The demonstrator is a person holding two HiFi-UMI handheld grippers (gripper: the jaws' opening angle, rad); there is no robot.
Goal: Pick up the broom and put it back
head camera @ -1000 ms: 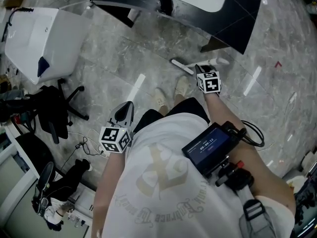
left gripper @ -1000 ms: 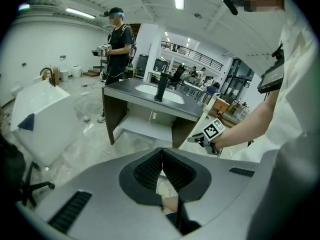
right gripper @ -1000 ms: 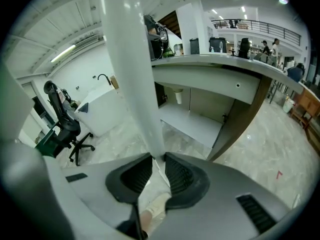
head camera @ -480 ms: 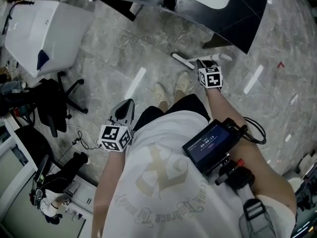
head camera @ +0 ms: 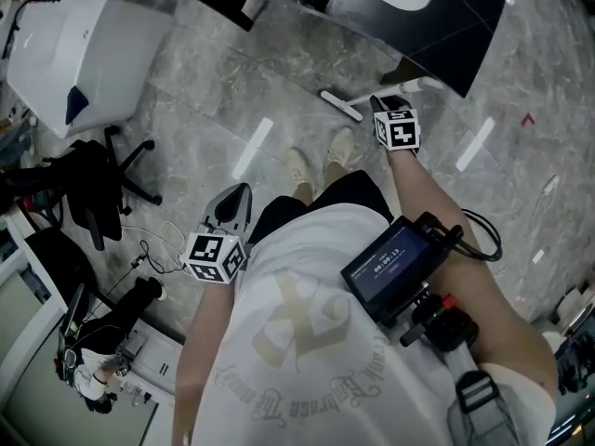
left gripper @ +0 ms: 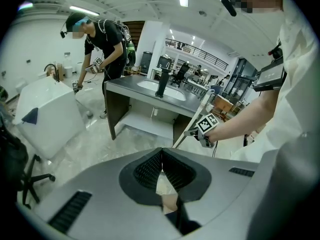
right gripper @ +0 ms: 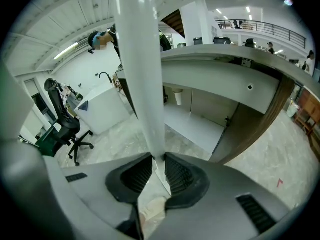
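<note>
Right gripper [right gripper: 157,159] clamps white broom handle [right gripper: 142,59], long axis rising beside counter [head camera: 465,35] edge; left gripper [left gripper: 161,169], jaws together, empty, well apart.

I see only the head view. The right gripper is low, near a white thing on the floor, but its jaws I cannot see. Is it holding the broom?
Observer: Yes. In the right gripper view the right gripper has its pads clamped on the white broom handle, which rises up past the camera.
Operator: And the left gripper, is something in it?
Observer: No. The left gripper has its jaws together with nothing between them.
Operator: Which way does the handle go?
Observer: In the left gripper view it slants up and to the right, across the right end of the dark counter.
</note>
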